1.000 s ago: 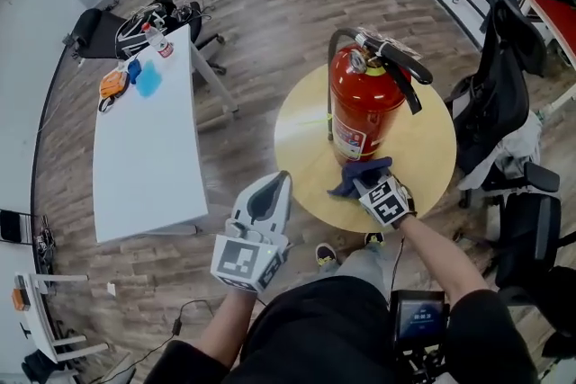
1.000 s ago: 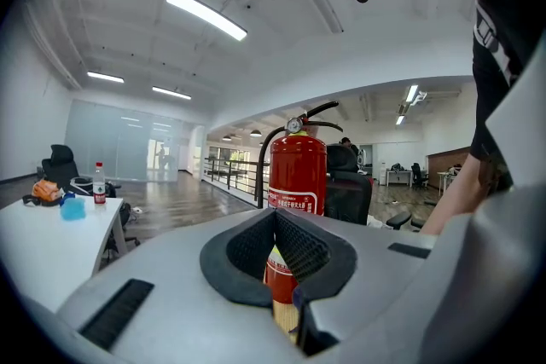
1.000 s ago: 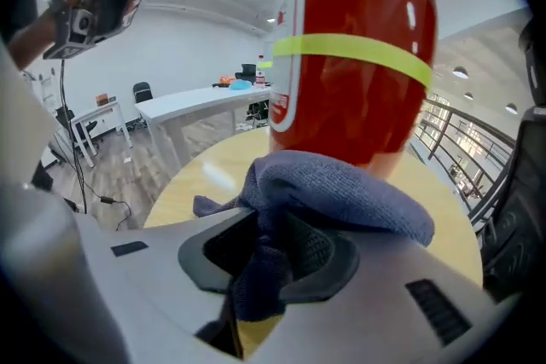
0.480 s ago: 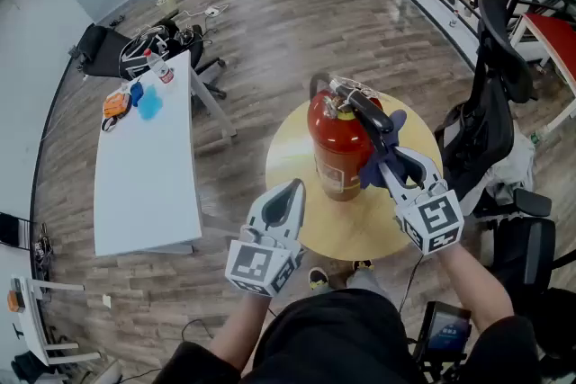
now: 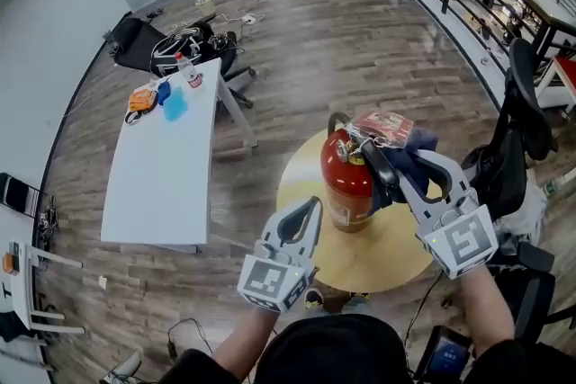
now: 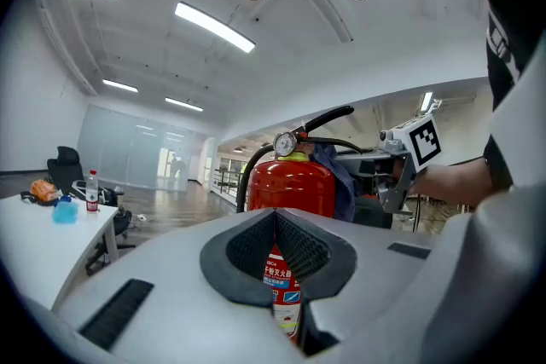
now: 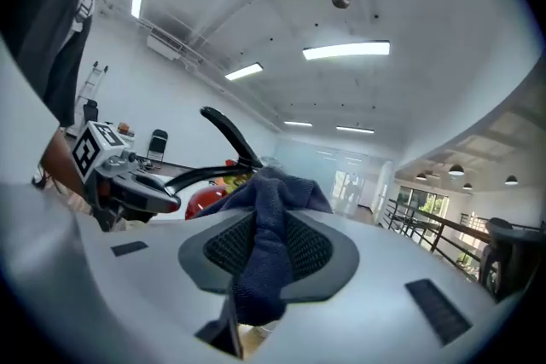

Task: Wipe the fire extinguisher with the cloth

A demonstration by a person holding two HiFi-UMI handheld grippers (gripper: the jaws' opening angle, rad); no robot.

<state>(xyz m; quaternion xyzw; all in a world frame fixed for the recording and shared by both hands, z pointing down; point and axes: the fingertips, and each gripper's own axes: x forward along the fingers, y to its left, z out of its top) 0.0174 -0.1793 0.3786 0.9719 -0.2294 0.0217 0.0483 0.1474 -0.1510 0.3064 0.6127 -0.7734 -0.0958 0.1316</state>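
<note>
Right gripper (image 5: 402, 168) is pinching the dark blue cloth (image 5: 412, 148) in its 2 jaws, pressing it by the valve of the red fire extinguisher (image 5: 346, 182), which is standing upright on the round table (image 5: 389, 258). Left gripper (image 5: 308, 213) is hovering closed, empty. Wiping is likely just starting; the body is left.

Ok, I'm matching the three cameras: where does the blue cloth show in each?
Head view: cloth right of centre, against the extinguisher's top.
Left gripper view: right of centre, at the extinguisher's shoulder.
Right gripper view: dead centre, between the jaws.
Shared landmark: the red extinguisher.
</note>
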